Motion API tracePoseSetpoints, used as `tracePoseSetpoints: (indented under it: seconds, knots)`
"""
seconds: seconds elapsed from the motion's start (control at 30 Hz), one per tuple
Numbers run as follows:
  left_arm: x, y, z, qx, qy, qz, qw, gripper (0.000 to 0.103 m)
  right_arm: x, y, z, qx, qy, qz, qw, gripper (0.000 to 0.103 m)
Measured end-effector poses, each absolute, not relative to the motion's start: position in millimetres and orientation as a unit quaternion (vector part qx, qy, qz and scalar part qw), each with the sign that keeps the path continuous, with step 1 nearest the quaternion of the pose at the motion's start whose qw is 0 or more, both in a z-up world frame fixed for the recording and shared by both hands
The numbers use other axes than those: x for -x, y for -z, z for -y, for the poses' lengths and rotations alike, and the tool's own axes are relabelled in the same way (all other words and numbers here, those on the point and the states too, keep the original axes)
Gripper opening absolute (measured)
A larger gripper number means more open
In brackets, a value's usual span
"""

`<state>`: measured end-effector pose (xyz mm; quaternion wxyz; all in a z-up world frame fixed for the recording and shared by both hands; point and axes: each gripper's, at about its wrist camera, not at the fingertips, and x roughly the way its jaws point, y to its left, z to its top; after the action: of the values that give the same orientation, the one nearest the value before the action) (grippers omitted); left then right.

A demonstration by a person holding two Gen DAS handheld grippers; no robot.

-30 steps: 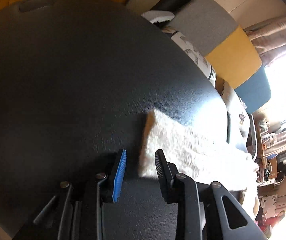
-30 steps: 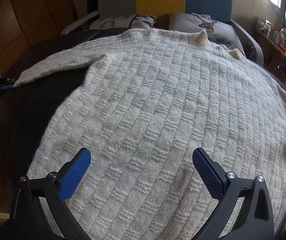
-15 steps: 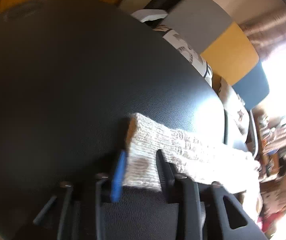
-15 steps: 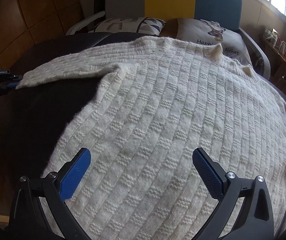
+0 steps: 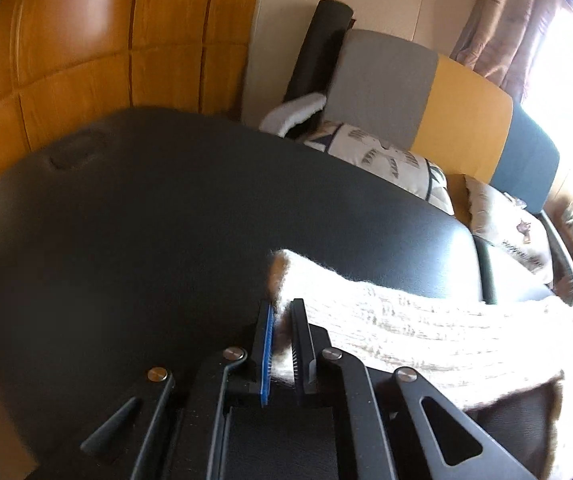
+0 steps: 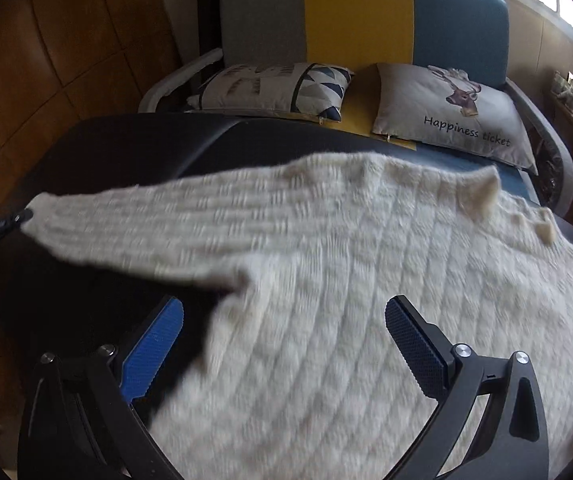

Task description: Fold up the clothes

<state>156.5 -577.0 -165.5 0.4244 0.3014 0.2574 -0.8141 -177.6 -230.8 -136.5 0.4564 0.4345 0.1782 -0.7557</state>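
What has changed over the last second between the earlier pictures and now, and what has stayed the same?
The left gripper, open beside the sleeve cuff a second ago, has shut on it and raised the sleeve off the black table; the right view shows the sleeve pulled out to the left. The right gripper stays open above the body of the sweater, which still lies spread on the table.

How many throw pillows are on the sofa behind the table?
2. A geometric-print pillow lies at the sofa's left end; a deer-print pillow reading "Happiness ticket" lies to its right. The cream sweater could hide anything lower.
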Motion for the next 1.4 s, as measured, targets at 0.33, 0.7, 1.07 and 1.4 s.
tracePoseSetpoints:
  seconds: [0.33, 0.7, 1.07, 1.4]
  knots:
    - [-171, 184, 601, -0.312, 0.793, -0.289, 0.437, 0.002, 187, 185, 283, -0.467, 0.742, -0.231, 0.422, 0.102]
    - [-246, 216, 626, -0.272, 0.722, -0.560, 0.303, 0.034, 185, 187, 280, -0.458, 0.746, -0.225, 0.428, 0.103]
    - [-222, 226, 626, -0.245, 0.702, -0.605, 0.286, 0.039, 183, 185, 276, -0.460, 0.743, -0.226, 0.430, 0.103]
    - [-185, 197, 597, -0.279, 0.757, -0.453, 0.378, 0.005, 179, 183, 283, -0.454, 0.736, -0.250, 0.435, 0.098]
